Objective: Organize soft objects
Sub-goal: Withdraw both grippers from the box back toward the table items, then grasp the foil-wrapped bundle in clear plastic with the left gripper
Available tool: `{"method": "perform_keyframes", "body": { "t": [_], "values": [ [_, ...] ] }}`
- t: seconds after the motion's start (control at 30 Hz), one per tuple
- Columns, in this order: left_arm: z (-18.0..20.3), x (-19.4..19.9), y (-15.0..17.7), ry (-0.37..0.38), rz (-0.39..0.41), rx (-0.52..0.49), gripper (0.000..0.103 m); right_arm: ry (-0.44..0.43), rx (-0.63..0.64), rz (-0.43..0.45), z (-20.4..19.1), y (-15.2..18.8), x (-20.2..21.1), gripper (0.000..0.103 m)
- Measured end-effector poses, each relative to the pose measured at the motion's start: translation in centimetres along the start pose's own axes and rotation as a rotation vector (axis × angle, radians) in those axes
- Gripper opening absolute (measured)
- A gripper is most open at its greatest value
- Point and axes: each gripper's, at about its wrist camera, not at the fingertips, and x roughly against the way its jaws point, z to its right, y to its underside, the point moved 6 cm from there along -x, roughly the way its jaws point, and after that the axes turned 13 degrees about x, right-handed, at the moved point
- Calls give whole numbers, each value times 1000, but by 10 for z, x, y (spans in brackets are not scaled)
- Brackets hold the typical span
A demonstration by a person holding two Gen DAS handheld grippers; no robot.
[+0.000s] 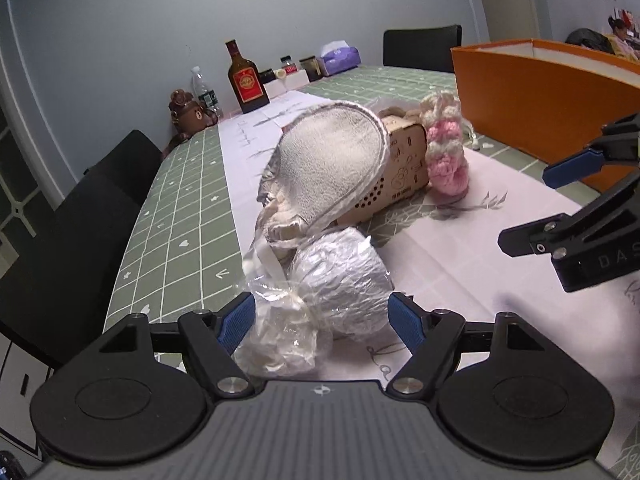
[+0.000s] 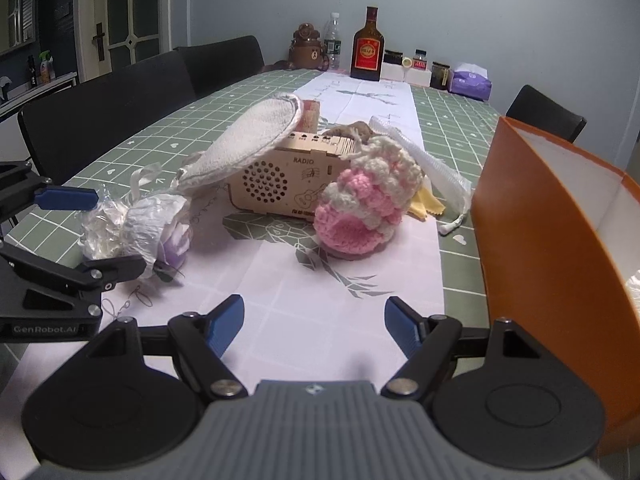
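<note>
1. Left gripper [image 1: 322, 322] spread wide around the wrapped flower [image 1: 340, 280], pads apparently not pressing it.
2. Right gripper [image 2: 314, 326] wide, empty, near the radio [image 2: 288, 184].
3. Flower lies left of the radio.

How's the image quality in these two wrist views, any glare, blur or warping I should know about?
Left wrist view: glare glints off the plastic-wrapped bundle, and the orange box edge bows from fisheye warping. Right wrist view: dim, even room light, soft shadow under the pink crochet piece; the wooden radio lettering reads sharp, while the frame corners go dark.
</note>
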Motion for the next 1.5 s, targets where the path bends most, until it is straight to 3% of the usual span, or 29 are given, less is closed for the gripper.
{"method": "perform_keyframes", "body": {
  "t": [0.23, 0.3, 0.4, 0.43, 0.47, 0.6, 0.73, 0.77, 0.83, 0.93, 1.17, 1.3, 1.5],
  "values": [
    [6, -2, -1, -3, -14, -92, 89, -22, 11, -11, -2, -6, -12, 76],
    [7, 1, -2, 30, -34, -98, 89, -23, 10, -12, -1, -7, -14, 76],
    [7, -2, 2, 66, -95, -43, 86, -31, -4, -15, 1, -8, -18, 76],
    [7, -3, 3, 93, -112, -8, 76, -36, -7, -14, 1, -8, -18, 76],
    [7, -4, 3, 125, -126, 34, 73, -44, -7, -11, 0, -9, -18, 76],
    [8, 5, 4, 236, -115, 164, 67, -36, 13, -3, -2, -10, -16, 76],
    [3, 24, -5, 175, -37, 130, 71, -26, 8, 1, 1, -9, -14, 76],
    [1, 28, -8, 164, -15, 119, 75, -27, 3, 1, 1, -8, -13, 76],
    [-5, 31, -15, 133, 27, 92, 94, -34, -2, 1, 0, -8, -13, 76],
    [-10, 22, -20, 59, 16, 6, 95, -47, 1, 2, -3, -7, -13, 76],
    [5, -13, -13, 92, -41, -142, 95, -62, 7, -2, -9, -6, -13, 76],
    [15, -28, -7, 36, -44, -284, 95, -66, 6, -12, -10, -4, -14, 76],
    [16, -43, -5, -1, -56, -267, 90, -81, 5, -15, -13, -4, -15, 76]
  ]
}}
